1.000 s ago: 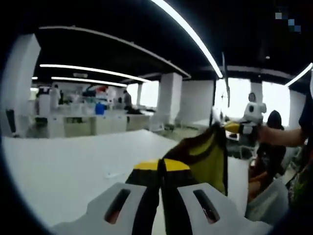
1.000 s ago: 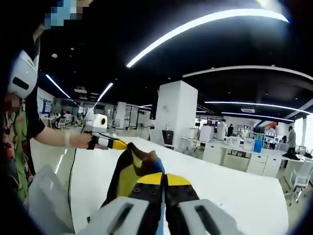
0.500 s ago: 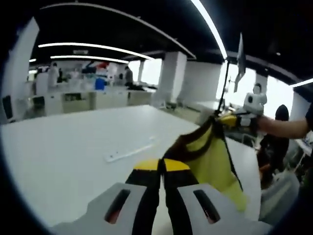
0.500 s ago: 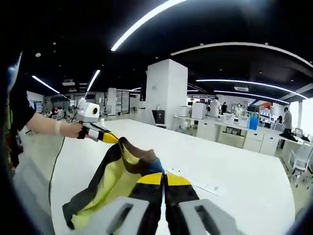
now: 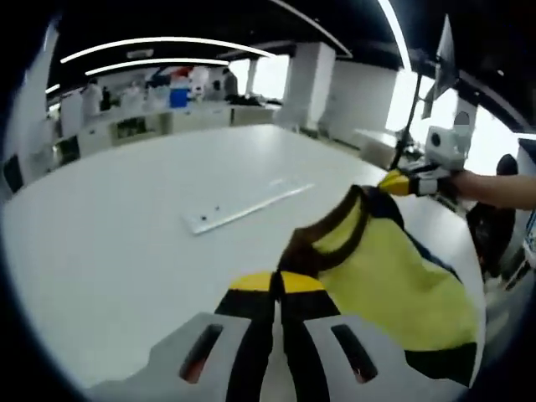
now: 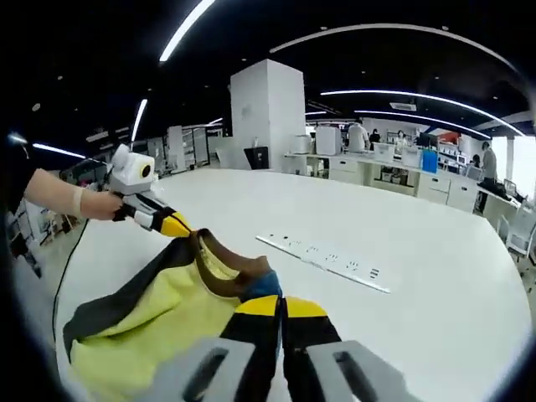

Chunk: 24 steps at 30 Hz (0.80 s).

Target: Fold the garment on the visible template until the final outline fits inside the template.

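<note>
A yellow garment [image 5: 381, 276] with dark brown and black trim is stretched between both grippers over the white table [image 5: 126, 243]. My left gripper [image 5: 277, 285] is shut on one corner of its neckline. In the left gripper view the right gripper [image 5: 394, 182] pinches the far corner, held by a person's hand. My right gripper [image 6: 280, 303] is shut on the garment [image 6: 159, 314] at a blue-edged corner, and in the right gripper view the left gripper [image 6: 172, 224] holds the other end. I see no template outline on the table.
A long white strip with small marks [image 5: 247, 207] [image 6: 322, 258] lies flat on the table beyond the garment. Desks, pillars and people stand far behind in the office. The table's edge [image 6: 67, 268] runs close on the person's side.
Both grippers have come down toward the table with the garment. It hung in the air a second ago and now spreads low over the surface. Both views tilt downward.
</note>
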{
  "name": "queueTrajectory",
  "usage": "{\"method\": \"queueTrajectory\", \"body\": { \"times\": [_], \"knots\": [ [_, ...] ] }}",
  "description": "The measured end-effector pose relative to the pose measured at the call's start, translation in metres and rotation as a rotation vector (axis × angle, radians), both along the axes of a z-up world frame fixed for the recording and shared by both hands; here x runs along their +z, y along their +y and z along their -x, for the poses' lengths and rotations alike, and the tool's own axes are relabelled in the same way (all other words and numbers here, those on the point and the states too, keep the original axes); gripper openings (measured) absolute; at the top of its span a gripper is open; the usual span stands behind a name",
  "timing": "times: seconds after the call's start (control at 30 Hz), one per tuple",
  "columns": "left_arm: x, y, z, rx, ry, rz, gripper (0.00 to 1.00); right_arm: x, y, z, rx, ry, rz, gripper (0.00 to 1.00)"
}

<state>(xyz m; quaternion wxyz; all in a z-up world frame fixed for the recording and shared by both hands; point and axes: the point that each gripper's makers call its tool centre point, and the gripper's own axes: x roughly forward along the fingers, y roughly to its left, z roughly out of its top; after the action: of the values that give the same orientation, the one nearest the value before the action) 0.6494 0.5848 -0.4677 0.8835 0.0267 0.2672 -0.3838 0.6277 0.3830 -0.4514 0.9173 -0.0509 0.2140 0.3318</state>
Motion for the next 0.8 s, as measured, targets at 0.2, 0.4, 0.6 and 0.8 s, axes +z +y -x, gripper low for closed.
{"method": "queueTrajectory", "body": {
  "times": [0.2,0.4,0.6,0.8],
  "knots": [
    [-0.029,-0.004,-0.006,0.012,0.037,-0.038,0.00,-0.038,-0.006,-0.020,-0.024,0.060,0.015,0.00],
    [-0.049,0.001,-0.018,0.053,0.060,-0.064,0.00,-0.062,-0.005,-0.033,-0.046,0.101,0.011,0.00],
    [-0.056,-0.005,-0.025,0.068,0.075,-0.081,0.00,-0.074,-0.007,-0.034,-0.053,0.128,0.029,0.00],
    [-0.064,-0.001,-0.023,0.067,0.087,-0.094,0.00,-0.083,-0.008,-0.035,-0.047,0.133,0.040,0.00]
  ]
}}
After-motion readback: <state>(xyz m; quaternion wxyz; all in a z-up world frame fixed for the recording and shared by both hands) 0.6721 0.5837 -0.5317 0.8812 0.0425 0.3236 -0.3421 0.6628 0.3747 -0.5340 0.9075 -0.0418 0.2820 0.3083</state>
